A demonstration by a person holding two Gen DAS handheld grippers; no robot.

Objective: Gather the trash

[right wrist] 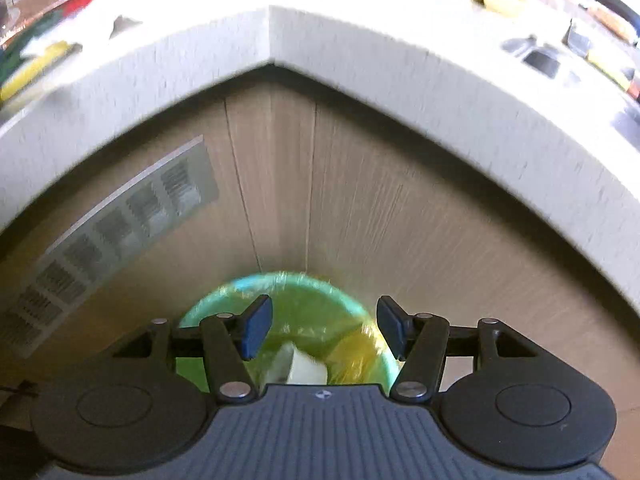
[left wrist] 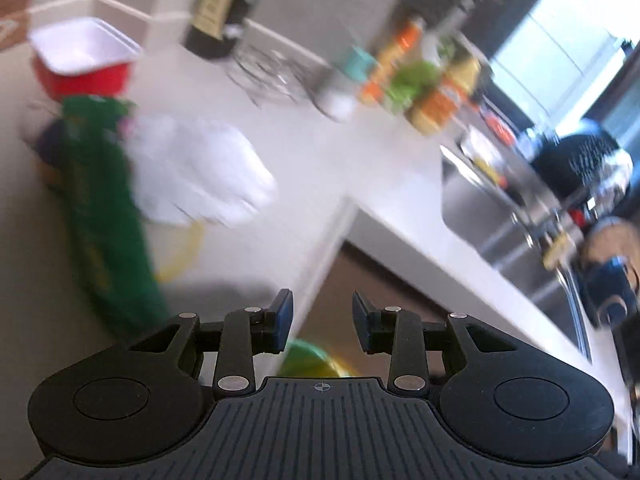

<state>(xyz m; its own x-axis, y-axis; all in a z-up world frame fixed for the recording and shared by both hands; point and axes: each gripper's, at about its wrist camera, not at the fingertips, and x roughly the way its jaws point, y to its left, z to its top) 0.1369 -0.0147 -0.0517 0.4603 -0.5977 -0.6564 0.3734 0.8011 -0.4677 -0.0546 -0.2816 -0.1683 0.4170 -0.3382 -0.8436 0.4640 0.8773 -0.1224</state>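
A green bin (right wrist: 288, 304) with a yellow-green liner stands on the floor at the counter's corner, and a white piece of trash (right wrist: 300, 364) lies inside it. My right gripper (right wrist: 324, 326) hangs open above the bin with nothing between its pads. In the left wrist view my left gripper (left wrist: 322, 326) is open and empty over the counter's corner, with the bin (left wrist: 308, 360) showing below it. On the white counter (left wrist: 320, 168) to its left lie a green wrapper (left wrist: 104, 216), crumpled white paper (left wrist: 200, 168) and a red tub (left wrist: 84, 60) with a white inside.
Bottles and jars (left wrist: 420, 80) stand along the back of the counter, with a dark bottle (left wrist: 224, 4) by the wall. A steel sink (left wrist: 500, 208) lies to the right. Wooden cabinet fronts (right wrist: 360, 208) and a vent grille (right wrist: 120, 232) sit below the counter edge.
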